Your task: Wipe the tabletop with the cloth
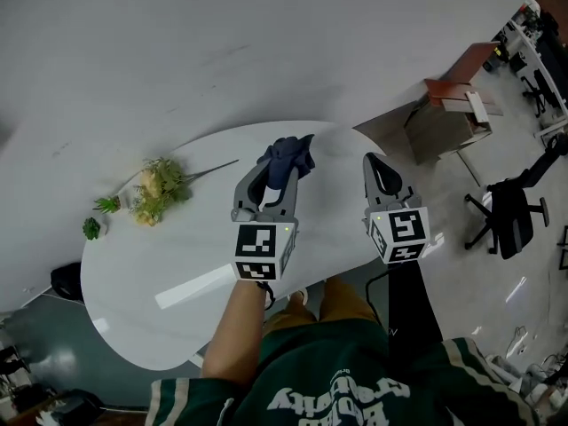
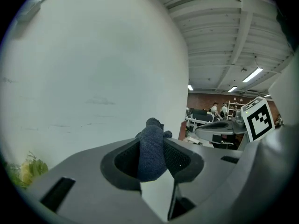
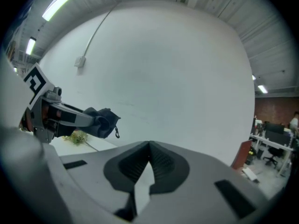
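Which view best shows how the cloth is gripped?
Left gripper view: the cloth sits pinched between the jaws, close up. Head view shows it bunched from above; right gripper view, small, from the side.

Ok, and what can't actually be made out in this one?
The cloth: its full size and shape, because it is bunched in the jaws of the left hand-held gripper in every view.
The tabletop: its near edge, covered in the head view by the person's arm and shirt.
The small green item beside the flowers: too small in the head view.
The flowers, left gripper view: cut off by the lens edge.
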Motion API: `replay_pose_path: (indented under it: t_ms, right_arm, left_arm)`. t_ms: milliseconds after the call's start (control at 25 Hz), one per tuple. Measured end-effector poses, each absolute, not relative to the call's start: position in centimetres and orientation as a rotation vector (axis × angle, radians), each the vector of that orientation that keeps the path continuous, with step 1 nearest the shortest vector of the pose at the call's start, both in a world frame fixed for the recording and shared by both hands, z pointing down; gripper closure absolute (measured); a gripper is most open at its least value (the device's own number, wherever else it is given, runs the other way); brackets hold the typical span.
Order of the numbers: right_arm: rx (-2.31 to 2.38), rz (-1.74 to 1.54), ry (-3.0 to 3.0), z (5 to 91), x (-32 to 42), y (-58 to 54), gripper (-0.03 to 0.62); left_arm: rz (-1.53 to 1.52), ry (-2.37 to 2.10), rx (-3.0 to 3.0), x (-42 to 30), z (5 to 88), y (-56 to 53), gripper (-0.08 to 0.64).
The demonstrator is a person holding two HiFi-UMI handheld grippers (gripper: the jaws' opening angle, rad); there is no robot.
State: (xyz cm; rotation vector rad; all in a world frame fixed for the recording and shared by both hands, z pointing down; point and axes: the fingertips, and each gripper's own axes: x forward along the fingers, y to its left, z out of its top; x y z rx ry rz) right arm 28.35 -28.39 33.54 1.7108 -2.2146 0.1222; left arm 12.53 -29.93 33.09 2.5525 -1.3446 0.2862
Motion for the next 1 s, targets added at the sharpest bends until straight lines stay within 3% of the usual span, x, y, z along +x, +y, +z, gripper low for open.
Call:
replay_pose_path:
  t_ms: [640,720,800,1000]
  right_arm:
    - [1.556,0.352,-2.274,43.8,35.0,-37.7,0.588]
    - [1.545,0.367,-2.275,44.7,35.8,-38.5,0.588]
    - [1.534,0.374,-2.276,45.4,36.4,-39.1,0.588]
    - [1.513,0.402,-2.284,46.4,37.8,-39.8,0.588]
  left_arm:
    - [0.729,-1.250,2.366,24.5,47.6,-37.8,0.409]
    - [0.794,-1.203,2.345,25.9,49.9,-38.2,0.375]
    - [0.861,-1.181,2.328,26.7,51.5,-38.5,0.295]
    - [0.920,-1.191,2.307,27.8,52.6,-38.5,0.285]
